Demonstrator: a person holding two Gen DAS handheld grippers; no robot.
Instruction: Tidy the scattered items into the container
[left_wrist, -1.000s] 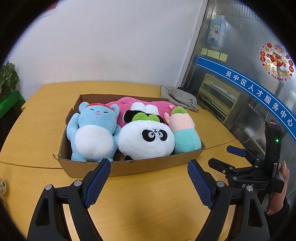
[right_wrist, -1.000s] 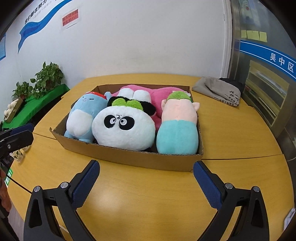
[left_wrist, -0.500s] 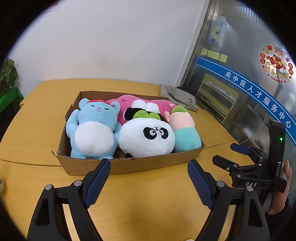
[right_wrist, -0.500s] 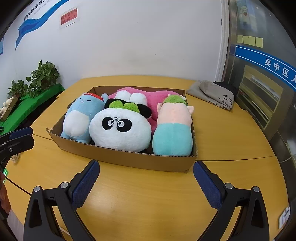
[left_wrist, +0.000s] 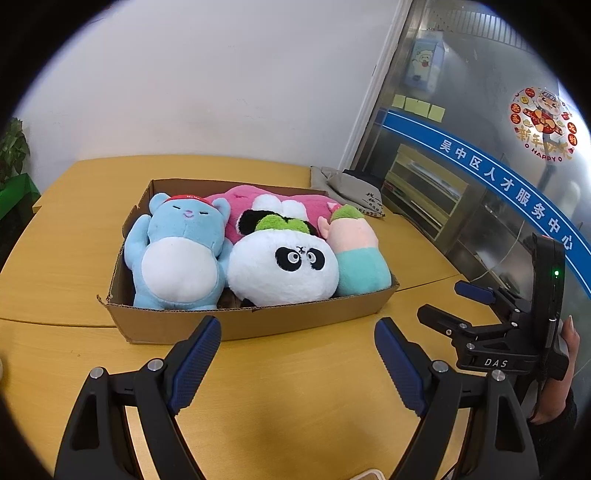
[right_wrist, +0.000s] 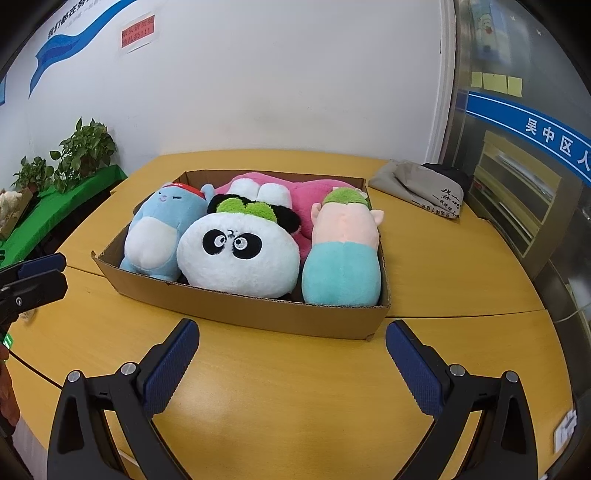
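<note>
A shallow cardboard box (left_wrist: 258, 326) (right_wrist: 258, 312) sits mid-table on the wooden table (left_wrist: 295, 398). Packed inside it are a blue bear plush (left_wrist: 177, 254) (right_wrist: 155, 236), a white panda plush (left_wrist: 284, 269) (right_wrist: 236, 254), a pink plush (left_wrist: 240, 201) (right_wrist: 317, 195) at the back and a pink-and-teal plush (left_wrist: 360, 254) (right_wrist: 343, 258). My left gripper (left_wrist: 297, 328) hovers open just before the box's front wall, holding nothing. My right gripper (right_wrist: 292, 328) is likewise open and empty at the near wall. Each shows in the other's view: right gripper (left_wrist: 441, 299), left gripper (right_wrist: 40, 273).
A folded grey cloth bag (left_wrist: 351, 188) (right_wrist: 424, 188) lies behind the box at the right. Potted plants (right_wrist: 85, 147) stand on a green ledge at the left. A glass partition (left_wrist: 480, 166) runs along the right. A hand (left_wrist: 565, 332) holds the right gripper.
</note>
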